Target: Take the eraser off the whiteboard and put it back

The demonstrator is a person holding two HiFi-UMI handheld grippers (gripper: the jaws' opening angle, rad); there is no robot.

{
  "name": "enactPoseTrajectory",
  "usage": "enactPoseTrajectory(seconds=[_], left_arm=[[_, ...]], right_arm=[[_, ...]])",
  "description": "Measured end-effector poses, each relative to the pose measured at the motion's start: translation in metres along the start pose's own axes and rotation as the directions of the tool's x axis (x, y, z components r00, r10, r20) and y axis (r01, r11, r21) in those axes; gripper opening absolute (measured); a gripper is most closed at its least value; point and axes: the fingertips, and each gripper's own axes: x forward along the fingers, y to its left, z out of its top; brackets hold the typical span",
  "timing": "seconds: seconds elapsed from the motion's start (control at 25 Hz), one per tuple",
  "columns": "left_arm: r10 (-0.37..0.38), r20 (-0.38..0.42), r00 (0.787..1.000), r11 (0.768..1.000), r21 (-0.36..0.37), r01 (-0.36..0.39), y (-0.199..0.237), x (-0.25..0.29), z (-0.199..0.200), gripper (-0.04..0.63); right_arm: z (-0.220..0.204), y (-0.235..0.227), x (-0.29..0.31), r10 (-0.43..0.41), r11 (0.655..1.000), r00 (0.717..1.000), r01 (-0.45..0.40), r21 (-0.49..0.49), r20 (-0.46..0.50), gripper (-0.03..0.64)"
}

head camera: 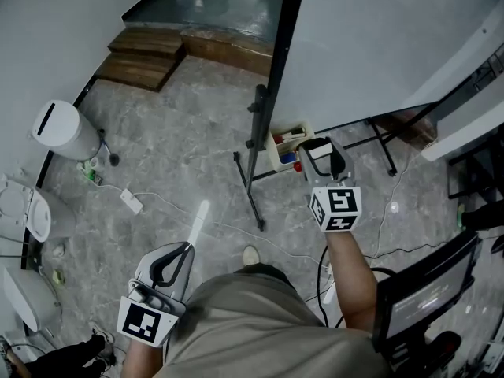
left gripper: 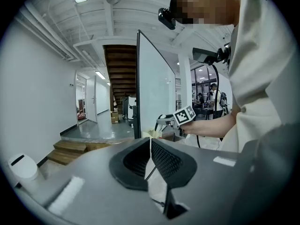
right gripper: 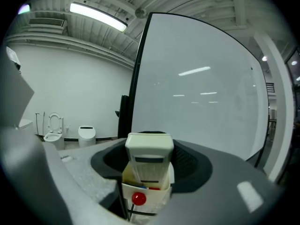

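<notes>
Gripping the eraser (right gripper: pixel 149 153) off the whiteboard (right gripper: pixel 201 78), the right gripper (head camera: pixel 323 157) likely needs to press it back flat; the left gripper (left gripper: pixel 151 149) is closed, empty.

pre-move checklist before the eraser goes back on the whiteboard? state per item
1. Eraser held between right gripper jaws: ok.
2. Eraser upright and centred in the jaws: ok.
3. Whiteboard face ahead is bare where the eraser would land: ok.
4. Left gripper out of the path, jaws together, nothing in them, low beside the person: ok.
5. Clearance from the box of markers just under the eraser: cannot tell.
6. Eraser's sticking side faces the whiteboard: cannot tell.
</notes>
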Motion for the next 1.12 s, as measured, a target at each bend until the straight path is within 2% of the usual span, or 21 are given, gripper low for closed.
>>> enactPoseTrajectory(seconds=[0.36,0.76,1.12], left_arm=[[0.005,-0.042,0.999,1.0,0.003,-0.005,0.007,0.042,0.005,0.015],[0.001,-0.069,0.998,1.0,-0.001,-0.001,0.009,0.062,0.005,0.015],[0.004,-0.08,0.997,1.0,-0.005,-0.004,0.009,0.065,0.003,0.015]], right_arm=[[-0.037,-0.017,0.038,0.017,1.0,0.998,-0.016,0.015,-0.054,0.262],[-0.066,-0.017,0.051,0.03,0.999,0.995,-0.028,0.022,-0.098,0.262],[-0.075,-0.012,0.052,0.032,0.999,0.994,-0.031,0.015,-0.1,0.262]])
